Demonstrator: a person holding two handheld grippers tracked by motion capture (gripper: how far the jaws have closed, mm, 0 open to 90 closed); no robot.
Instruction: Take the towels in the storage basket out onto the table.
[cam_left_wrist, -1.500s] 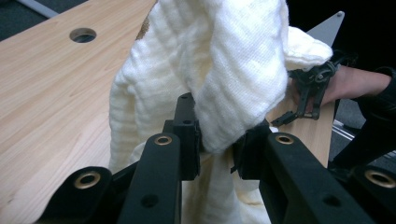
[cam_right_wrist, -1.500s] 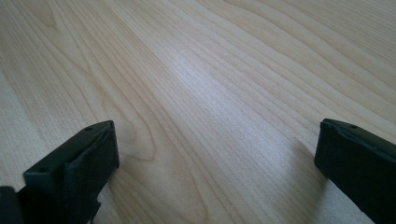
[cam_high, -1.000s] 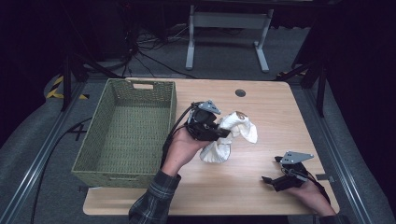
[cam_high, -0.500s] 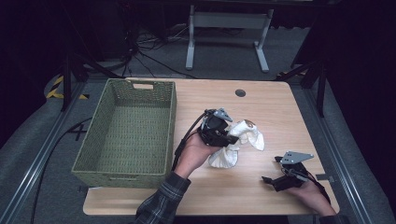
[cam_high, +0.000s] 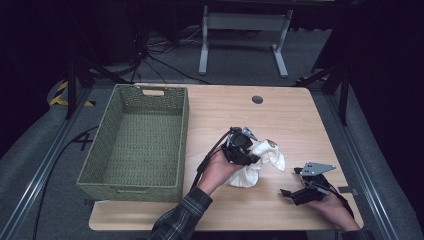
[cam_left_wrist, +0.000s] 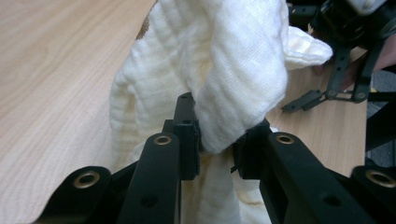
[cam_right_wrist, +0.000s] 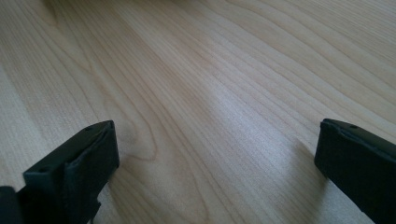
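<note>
White cloth (cam_high: 257, 165), crumpled, sits on the bench (cam_high: 280, 120) right of centre, near side; long axis runs roughly from near-left to far-right, with one floppy corner pointing right. Brown stain on it, seen from the left gripper view. Left gripper (cam_left_wrist: 215, 151) clamped on a fold of the cloth, pads pinching it from both sides, jaws fairly close together. Right gripper (cam_right_wrist: 215, 154) rests low on the bench at the near right, jaws wide apart, bare wood between them, touching no object. Green woven basket (cam_high: 102, 172) stands at the left, well apart from the cloth.
</note>
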